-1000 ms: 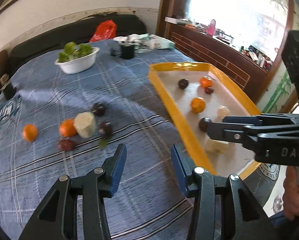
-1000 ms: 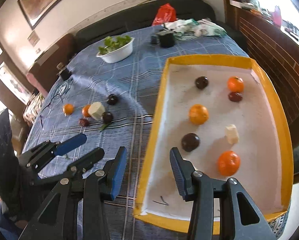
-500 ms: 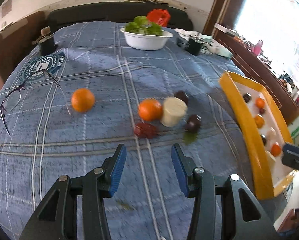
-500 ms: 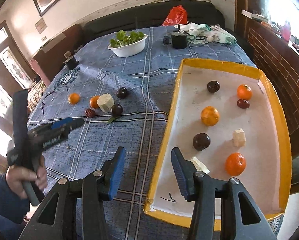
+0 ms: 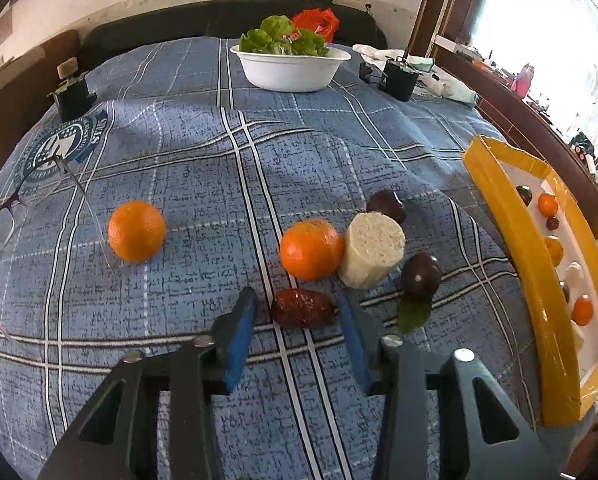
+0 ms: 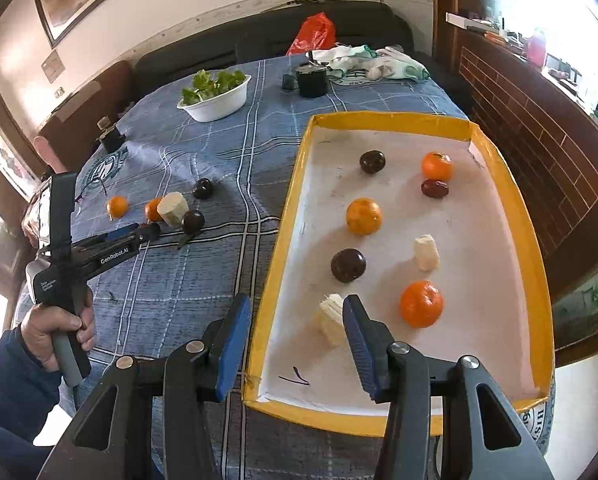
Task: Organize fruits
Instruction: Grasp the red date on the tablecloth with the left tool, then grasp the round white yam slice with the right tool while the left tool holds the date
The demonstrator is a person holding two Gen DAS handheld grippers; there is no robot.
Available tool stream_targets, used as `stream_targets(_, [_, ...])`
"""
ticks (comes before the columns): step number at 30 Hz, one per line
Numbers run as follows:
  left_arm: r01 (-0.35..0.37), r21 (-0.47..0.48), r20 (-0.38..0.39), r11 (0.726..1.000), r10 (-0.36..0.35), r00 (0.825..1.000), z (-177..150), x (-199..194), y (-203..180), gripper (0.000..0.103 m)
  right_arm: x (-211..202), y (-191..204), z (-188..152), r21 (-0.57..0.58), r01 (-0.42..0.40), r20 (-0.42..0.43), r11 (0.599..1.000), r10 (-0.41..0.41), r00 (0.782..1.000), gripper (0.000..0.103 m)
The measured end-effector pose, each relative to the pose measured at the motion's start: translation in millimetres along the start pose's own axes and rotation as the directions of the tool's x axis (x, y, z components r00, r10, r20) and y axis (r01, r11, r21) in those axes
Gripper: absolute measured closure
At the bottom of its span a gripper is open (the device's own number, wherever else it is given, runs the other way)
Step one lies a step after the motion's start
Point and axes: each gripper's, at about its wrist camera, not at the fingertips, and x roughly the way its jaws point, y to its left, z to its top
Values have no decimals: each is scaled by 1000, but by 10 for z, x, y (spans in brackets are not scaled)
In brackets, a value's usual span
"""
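A dark red fruit lies on the blue checked cloth between the fingertips of my left gripper. Its jaws are closing, and a small gap still shows at the left pad. Just beyond lie two oranges, a white cut chunk and two dark plums. My right gripper hangs open over the near left rim of the yellow tray, holding nothing. A white piece rests in the tray beside its right finger, among several oranges, plums and white pieces.
A white bowl of greens stands at the back of the table. Eyeglasses lie at the left edge. Small black objects, a red bag and crumpled gloves sit at the far end. A person's hand grips the left handle.
My left gripper swung away from the tray to the loose fruit and came down around the dark red one. The right gripper barely moved; a white piece now shows in the tray beside it.
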Motion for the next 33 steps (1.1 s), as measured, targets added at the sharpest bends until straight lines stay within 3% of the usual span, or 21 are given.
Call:
stream_targets(5, [-2, -19, 14, 1000, 2, 1000, -83, -62, 47, 73, 28, 73, 16, -15, -10, -4, 1000, 10, 1000, 51])
stream_targets(10, [6, -28, 19, 1000, -6, 1000, -363, -263, 83, 73, 133, 276, 67, -61, -50, -15, 997, 49, 999, 51])
stream_targets(14, [-9, -13, 23, 1000, 9, 1000, -571, -421, 128, 72, 258, 505, 182, -104, -125, -43, 987, 121, 992, 51])
stream_targets(17, [-19, -3, 25, 1000, 19, 1000, -690, -509, 165, 72, 444, 674, 365, -106, -211, -104, 972, 200, 974, 51])
stream_targets(20, [-16, -4, 38, 1000, 16, 999, -752, -541, 177, 72, 644, 894, 599, -126, -244, -132, 961, 228, 965, 51])
stream_targets(27, [18, -29, 47, 999, -17, 999, -748, -539, 235, 72, 1184, 1407, 937, -294, -214, -174, 931, 167, 970, 51])
stream_targets(33, [-31, 8, 42, 999, 31, 999, -743, -527, 142, 72, 1545, 1599, 1049, -360, -210, -220, 909, 136, 966, 51])
